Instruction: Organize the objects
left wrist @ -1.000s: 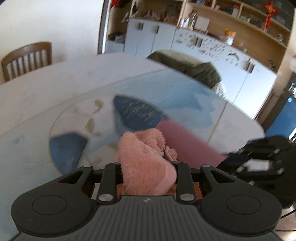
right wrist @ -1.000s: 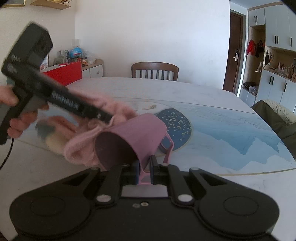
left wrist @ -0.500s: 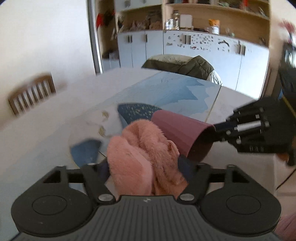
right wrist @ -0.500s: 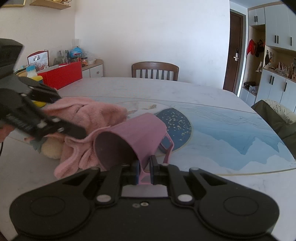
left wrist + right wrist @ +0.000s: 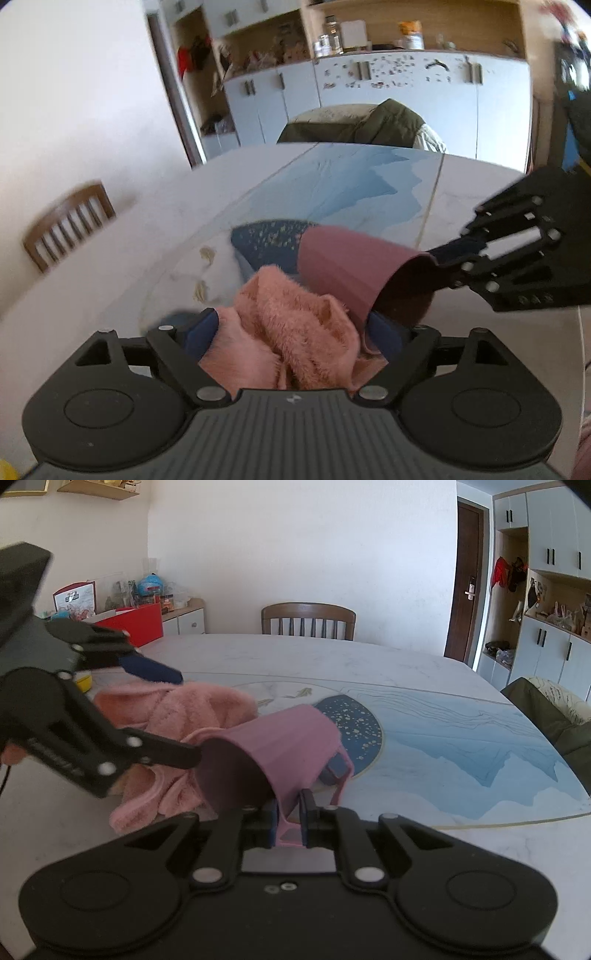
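Observation:
A fluffy pink towel (image 5: 288,321) (image 5: 207,709) lies bunched on the marble table (image 5: 369,657), touching the mouth of a pink cup (image 5: 343,266) (image 5: 288,738). The cup is tipped on its side, with its mouth toward the towel. My left gripper (image 5: 291,328) (image 5: 186,716) straddles the towel. Its jaws are opening and stand wide, with the cloth loose between the blue pads (image 5: 201,328). My right gripper (image 5: 289,812) (image 5: 443,262) is shut on the cup's rim by the handle and holds the cup just over the table.
A wooden chair (image 5: 308,618) (image 5: 66,225) stands at the table's far side. A red box (image 5: 136,624) and clutter fill a sideboard at the left, with a yellow object (image 5: 84,681) near the towel. A green jacket (image 5: 369,125) drapes a seat by the white cabinets.
The left jaws went from shut on the towel to spread wide, and that gripper rolled and shifted. The towel now rests slack by the cup mouth. The right gripper and cup stayed put.

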A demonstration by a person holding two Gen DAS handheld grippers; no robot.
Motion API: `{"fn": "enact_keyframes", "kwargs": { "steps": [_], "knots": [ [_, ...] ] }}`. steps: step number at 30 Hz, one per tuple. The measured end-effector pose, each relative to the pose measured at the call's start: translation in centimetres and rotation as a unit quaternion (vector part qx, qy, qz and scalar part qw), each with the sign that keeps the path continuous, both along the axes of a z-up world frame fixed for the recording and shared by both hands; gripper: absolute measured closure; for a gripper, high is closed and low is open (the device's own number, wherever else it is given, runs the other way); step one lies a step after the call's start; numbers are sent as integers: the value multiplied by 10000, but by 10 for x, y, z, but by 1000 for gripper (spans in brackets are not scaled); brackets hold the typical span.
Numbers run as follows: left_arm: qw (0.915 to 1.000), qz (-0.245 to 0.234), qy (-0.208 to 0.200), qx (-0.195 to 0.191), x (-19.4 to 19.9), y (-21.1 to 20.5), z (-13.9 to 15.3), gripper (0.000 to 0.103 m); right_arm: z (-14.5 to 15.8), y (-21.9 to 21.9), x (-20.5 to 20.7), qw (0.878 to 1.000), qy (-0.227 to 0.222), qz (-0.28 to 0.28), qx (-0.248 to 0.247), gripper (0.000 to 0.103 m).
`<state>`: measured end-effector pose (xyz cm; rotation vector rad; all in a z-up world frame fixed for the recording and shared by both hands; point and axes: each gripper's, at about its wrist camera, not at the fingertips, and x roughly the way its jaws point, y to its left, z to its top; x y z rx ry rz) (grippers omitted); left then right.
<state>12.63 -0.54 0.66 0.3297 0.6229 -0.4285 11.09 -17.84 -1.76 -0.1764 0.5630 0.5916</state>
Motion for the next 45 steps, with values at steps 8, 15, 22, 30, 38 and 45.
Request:
{"fn": "enact_keyframes", "kwargs": {
  "steps": [8, 15, 22, 30, 38, 45],
  "knots": [
    [9973, -122, 418, -585, 5, 15, -11, 53, 0, -2, 2, 10000, 16, 28, 21, 91],
    [9974, -230, 246, -630, -15, 11, -4, 73, 0, -1, 1, 10000, 2, -64, 16, 92],
    [9945, -25, 74, -1040, -22, 24, 18, 82, 0, 1, 1, 9999, -83, -40, -113, 92],
    [9892, -511, -15, -1372, -12, -2, 45, 83, -2, 0, 1, 9993, -221, 151, -264, 93],
    [9859, -145, 445, -1607, 31, -4, 24, 84, -2, 2, 0, 9976, -370, 319, -483, 93],
    [9819, 439, 830, -1642, 49, 23, -2, 84, -3, 4, 0, 9969, -422, 357, -567, 93]
  ]
}}
